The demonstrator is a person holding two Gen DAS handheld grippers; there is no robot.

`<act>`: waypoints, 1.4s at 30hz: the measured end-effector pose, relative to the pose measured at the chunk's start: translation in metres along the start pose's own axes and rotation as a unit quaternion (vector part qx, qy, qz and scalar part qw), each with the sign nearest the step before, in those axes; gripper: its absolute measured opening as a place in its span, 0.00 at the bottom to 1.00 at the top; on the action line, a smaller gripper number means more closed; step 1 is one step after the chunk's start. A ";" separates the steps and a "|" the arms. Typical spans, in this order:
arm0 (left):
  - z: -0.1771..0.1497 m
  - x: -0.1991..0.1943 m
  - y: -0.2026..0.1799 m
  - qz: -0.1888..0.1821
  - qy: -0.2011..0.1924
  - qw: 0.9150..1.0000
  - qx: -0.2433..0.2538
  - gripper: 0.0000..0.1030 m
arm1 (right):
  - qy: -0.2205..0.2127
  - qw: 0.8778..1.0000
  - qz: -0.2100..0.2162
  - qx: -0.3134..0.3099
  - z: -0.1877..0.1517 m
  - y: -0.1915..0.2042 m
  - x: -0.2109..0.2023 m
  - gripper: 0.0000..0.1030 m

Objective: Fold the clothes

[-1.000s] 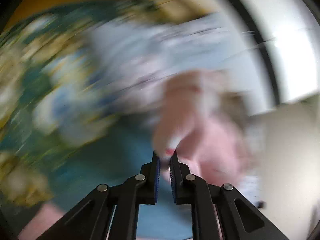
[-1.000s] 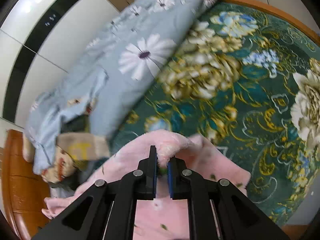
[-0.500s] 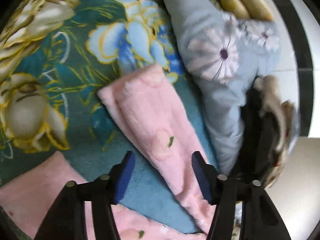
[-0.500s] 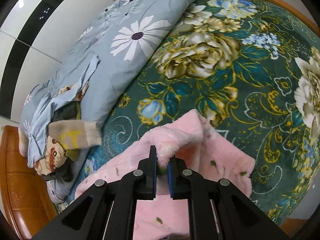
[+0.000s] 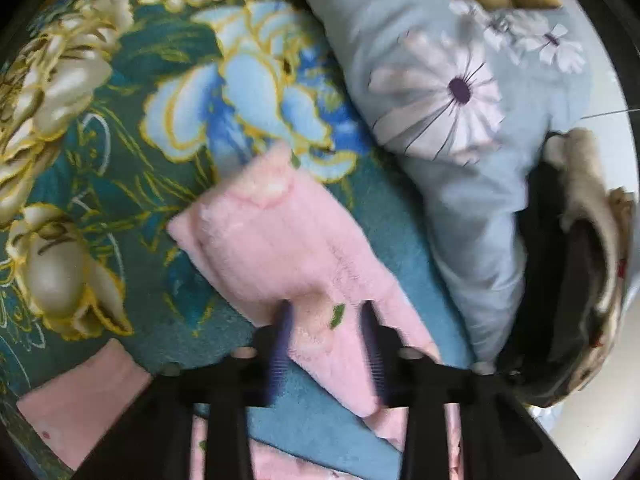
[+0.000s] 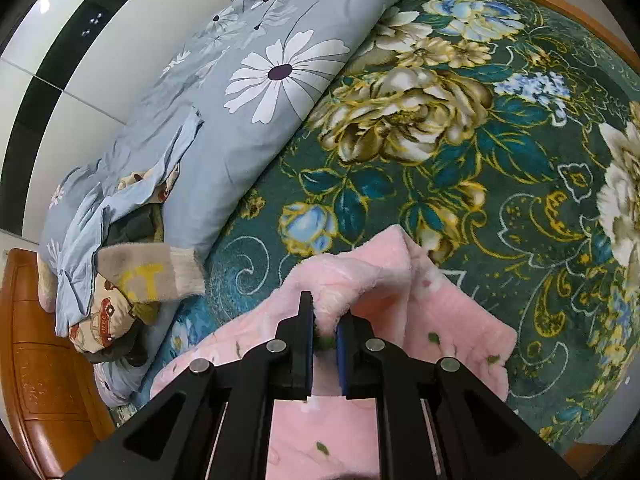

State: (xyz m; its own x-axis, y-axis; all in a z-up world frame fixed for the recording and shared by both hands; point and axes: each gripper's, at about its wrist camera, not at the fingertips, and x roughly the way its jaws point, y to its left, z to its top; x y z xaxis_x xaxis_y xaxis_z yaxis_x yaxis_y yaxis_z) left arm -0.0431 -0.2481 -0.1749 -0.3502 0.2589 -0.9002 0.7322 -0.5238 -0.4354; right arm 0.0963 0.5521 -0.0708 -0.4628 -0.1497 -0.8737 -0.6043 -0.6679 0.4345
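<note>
Spread over the bed's green floral blanket (image 6: 460, 152): a pink fleece garment (image 6: 452, 312), fluffy, dotted with small green leaf prints, most likely pyjama trousers, since one long narrow pink leg (image 5: 288, 248) runs out flat across the blanket in the left wrist view. Clamped in the right tongs (image 6: 325, 340), nearly shut: a raised fold of the pink fleece, pinched between the blue pads and lifted off the blanket, presumably to keep one edge anchored and taut while the other side gets gathered. Lowered over the pink leg, the left tongs (image 5: 326, 340), blurred and closing, pads straddling the fleece with cloth between them but apparently not yet pressing on it; probably aimed at a mid-leg grasp, so that the leg can be carried over onto the rest of the garment. Pushed against the bed's far side: a pale blue daisy-print duvet (image 6: 256, 92), apparently bundled away to leave the blanket free as a folding surface. Heaped at the duvet's end near the wooden bed frame (image 6: 44, 380): a pile of other clothes (image 6: 120, 288), a beige knit sleeve with yellow lettering uppermost, seemingly waiting their turn. Folding judged barely begun.
</note>
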 end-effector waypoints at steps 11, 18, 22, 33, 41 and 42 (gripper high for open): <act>0.001 -0.025 0.010 0.008 -0.046 0.999 -0.012 0.02 | 0.009 1.000 0.010 0.020 0.005 -0.025 0.009 0.10; -0.004 -0.025 0.047 0.028 -0.050 0.994 -0.087 0.50 | 0.016 0.999 0.013 0.027 0.002 -0.034 0.014 0.10; -0.007 -0.013 0.047 0.036 -0.045 0.995 -0.084 0.48 | 0.017 0.999 0.010 0.030 0.002 -0.035 0.013 0.10; -0.014 -0.016 -0.008 0.085 -0.078 0.993 0.024 0.04 | 0.008 1.000 0.000 0.030 0.017 -0.026 0.012 0.10; -0.009 -0.140 -0.086 -0.059 -0.208 0.967 0.132 0.03 | -0.077 0.996 0.035 -0.030 0.059 0.013 -0.042 0.08; -0.010 -0.158 -0.086 -0.069 -0.226 0.961 0.146 0.04 | -0.088 0.995 0.033 -0.040 0.063 0.017 -0.049 0.08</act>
State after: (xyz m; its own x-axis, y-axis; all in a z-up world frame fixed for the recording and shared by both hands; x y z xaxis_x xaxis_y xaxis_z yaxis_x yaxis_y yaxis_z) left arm -0.0450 -0.2359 0.0052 -0.6986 -0.0009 -0.7155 0.4875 -0.7325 -0.4751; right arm 0.0677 0.5938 -0.0064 -0.6111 -0.0697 -0.7885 -0.5187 -0.7173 0.4653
